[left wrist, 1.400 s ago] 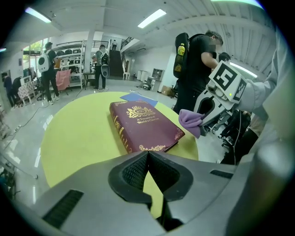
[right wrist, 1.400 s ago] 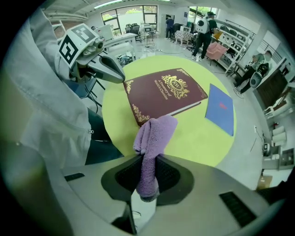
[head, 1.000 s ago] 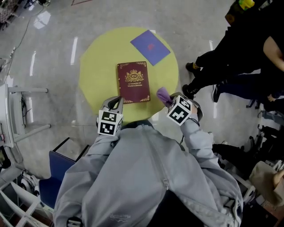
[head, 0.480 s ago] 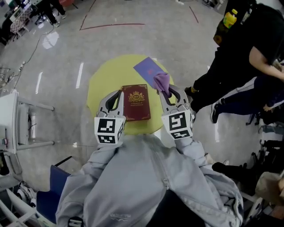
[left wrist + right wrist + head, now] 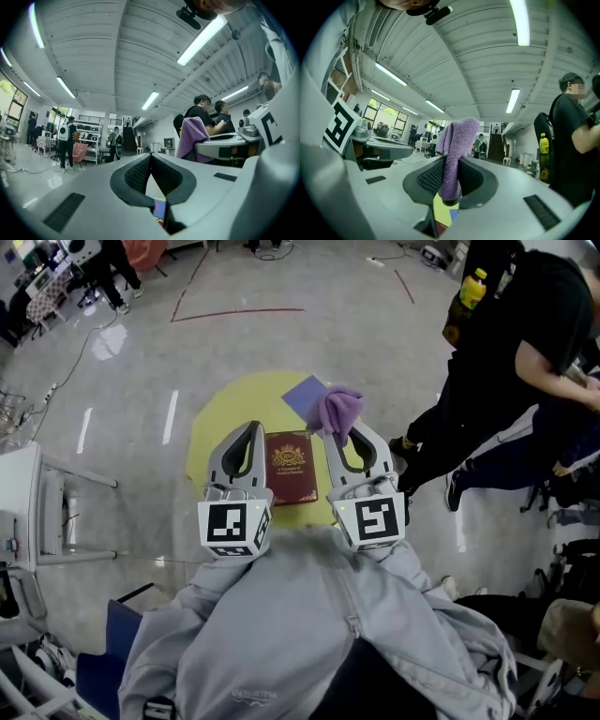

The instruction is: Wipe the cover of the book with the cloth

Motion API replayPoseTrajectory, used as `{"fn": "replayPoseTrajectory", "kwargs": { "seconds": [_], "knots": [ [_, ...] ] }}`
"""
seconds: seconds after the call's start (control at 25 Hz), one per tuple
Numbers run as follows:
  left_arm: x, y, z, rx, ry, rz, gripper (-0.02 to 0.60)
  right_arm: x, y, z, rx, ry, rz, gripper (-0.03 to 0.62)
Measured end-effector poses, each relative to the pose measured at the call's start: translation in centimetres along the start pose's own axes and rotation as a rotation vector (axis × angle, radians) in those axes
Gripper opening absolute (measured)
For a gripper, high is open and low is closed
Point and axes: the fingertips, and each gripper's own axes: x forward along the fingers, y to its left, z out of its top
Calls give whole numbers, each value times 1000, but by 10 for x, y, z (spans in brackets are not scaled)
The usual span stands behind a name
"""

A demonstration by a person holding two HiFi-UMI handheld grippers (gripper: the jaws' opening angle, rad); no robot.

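Cloth [image 5: 337, 409]: lilac. Book [image 5: 290, 480]: maroon, gold crest. Table [image 5: 211, 442]: yellow. Sheet [image 5: 302, 393]: blue-violet. Left gripper [image 5: 251, 427], right gripper [image 5: 338, 434]: pale grey, black-and-white square markers. Jacket [image 5: 309, 634]: light grey.

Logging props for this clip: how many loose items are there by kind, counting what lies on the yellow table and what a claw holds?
maroon book: 1
blue sheet: 1
purple cloth, pinched in the right claw: 1
Total: 3

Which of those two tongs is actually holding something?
The right tongs: they pinch the purple cloth. The left tongs are shut with nothing between them.
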Motion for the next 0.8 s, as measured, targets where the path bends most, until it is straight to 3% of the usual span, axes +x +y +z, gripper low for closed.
{"fn": "replayPoseTrajectory", "kwargs": {
  "seconds": [0.24,0.8],
  "knots": [
    [-3,-5,-3,10,2,-5,18,1,5,-11,61,17,16,80],
    [-5,-12,-11,22,27,-40,18,-1,7,-18,80,26,10,80]
  ]
}}
